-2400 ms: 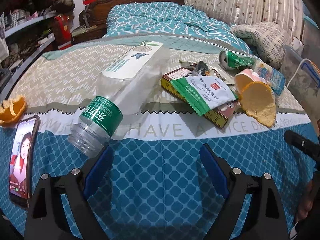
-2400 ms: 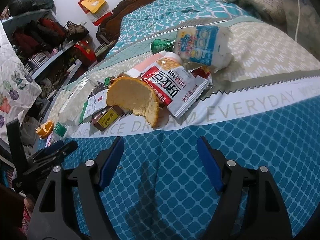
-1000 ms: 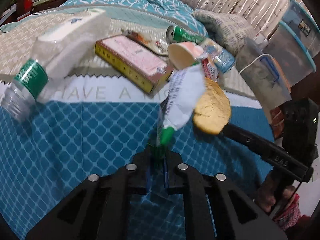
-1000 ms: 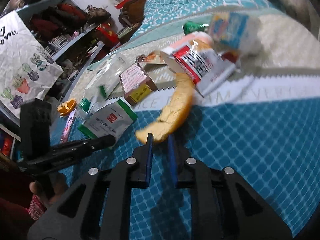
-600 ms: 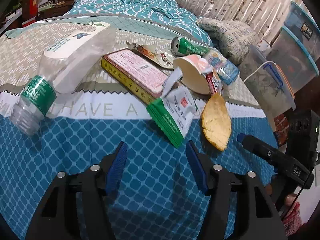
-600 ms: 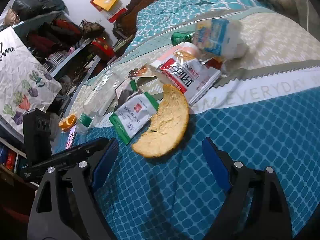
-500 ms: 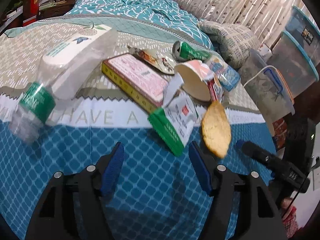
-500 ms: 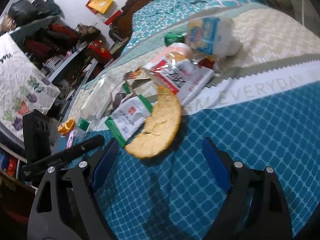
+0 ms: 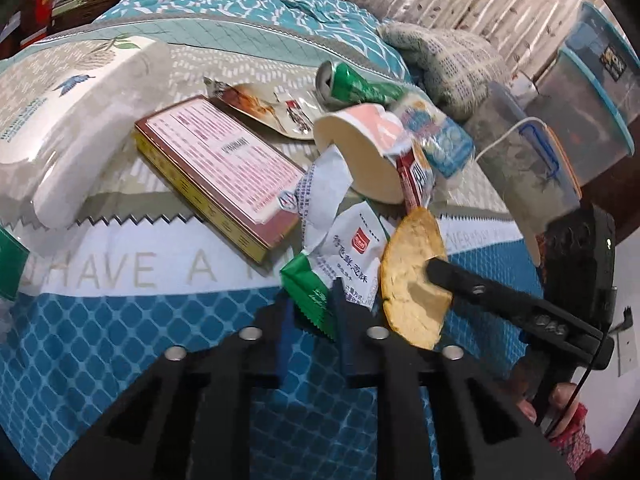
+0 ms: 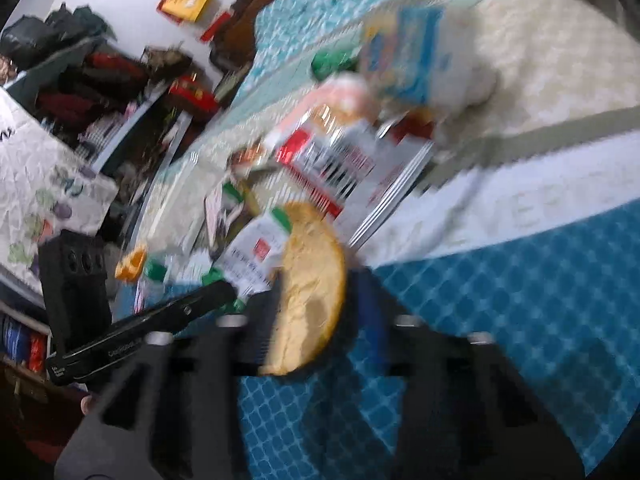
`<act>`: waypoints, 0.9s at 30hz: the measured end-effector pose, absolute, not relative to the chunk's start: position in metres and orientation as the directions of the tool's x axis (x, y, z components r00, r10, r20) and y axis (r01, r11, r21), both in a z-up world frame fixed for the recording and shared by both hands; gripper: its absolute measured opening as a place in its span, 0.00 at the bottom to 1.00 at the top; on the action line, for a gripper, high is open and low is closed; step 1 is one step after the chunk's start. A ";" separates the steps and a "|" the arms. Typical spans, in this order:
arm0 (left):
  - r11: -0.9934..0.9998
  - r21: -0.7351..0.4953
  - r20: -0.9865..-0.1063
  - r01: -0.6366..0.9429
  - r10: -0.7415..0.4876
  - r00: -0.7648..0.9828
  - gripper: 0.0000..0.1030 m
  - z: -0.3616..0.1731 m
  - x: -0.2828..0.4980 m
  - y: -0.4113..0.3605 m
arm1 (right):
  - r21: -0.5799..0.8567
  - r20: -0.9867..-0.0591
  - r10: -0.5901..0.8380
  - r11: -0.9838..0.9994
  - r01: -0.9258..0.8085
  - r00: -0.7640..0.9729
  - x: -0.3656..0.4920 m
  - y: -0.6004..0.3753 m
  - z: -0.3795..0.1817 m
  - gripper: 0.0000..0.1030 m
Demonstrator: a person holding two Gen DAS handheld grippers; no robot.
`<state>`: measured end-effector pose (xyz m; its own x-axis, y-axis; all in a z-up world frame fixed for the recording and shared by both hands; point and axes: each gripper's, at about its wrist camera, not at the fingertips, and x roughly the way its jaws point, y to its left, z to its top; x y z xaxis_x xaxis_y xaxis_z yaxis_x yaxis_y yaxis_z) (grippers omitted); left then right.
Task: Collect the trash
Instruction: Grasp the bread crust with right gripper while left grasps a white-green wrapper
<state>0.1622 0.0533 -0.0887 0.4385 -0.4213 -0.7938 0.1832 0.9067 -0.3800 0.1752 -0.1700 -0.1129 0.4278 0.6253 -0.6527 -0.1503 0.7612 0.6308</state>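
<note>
Bedspread [image 9: 120, 360] clutter: our L gripper [image 9: 310, 312] has just clamped the green wrapper [image 9: 340, 264], R gripper [image 10: 316, 316] closing on the peel [image 10: 310, 280] just right of it.

Teal patterned bedspread [image 9: 100, 360]; knitted cushion [image 9: 444, 64] near striped curtain [image 9: 460, 4]; lidded plastic bins [image 9: 592, 92] at right.

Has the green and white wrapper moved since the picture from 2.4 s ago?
Yes. The green and white wrapper then lay on top of the flat box; now it is off the box, on its near right side, pinched in the left gripper, whose jaws have just closed.
</note>
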 end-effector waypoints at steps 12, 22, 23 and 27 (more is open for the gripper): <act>0.877 -0.375 -0.761 0.301 -0.476 0.440 0.04 -0.065 0.141 0.020 | 0.696 -0.602 0.625 0.716 -0.058 0.496 0.139 -0.232 -0.119 0.11; 0.904 -0.322 -0.800 0.282 -0.419 0.429 0.04 -0.073 0.145 -0.001 | 0.771 -0.522 0.669 0.635 -0.043 0.529 0.137 -0.271 -0.125 0.63; 0.907 -0.322 -0.806 0.272 -0.413 0.424 0.04 -0.076 0.146 0.001 | 0.752 -0.534 0.654 0.657 -0.053 0.535 0.141 -0.268 -0.120 0.68; 0.910 -0.330 -0.811 0.251 -0.409 0.418 0.04 -0.081 0.147 0.008 | 0.720 -0.559 0.665 0.686 -0.109 0.495 0.166 -0.248 -0.112 0.64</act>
<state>0.1475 0.0083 -0.0808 0.4178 -0.4094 -0.8110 0.2511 0.9100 -0.3300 0.1658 -0.2476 -0.1121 0.4947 0.6654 -0.5590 -0.1085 0.6855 0.7199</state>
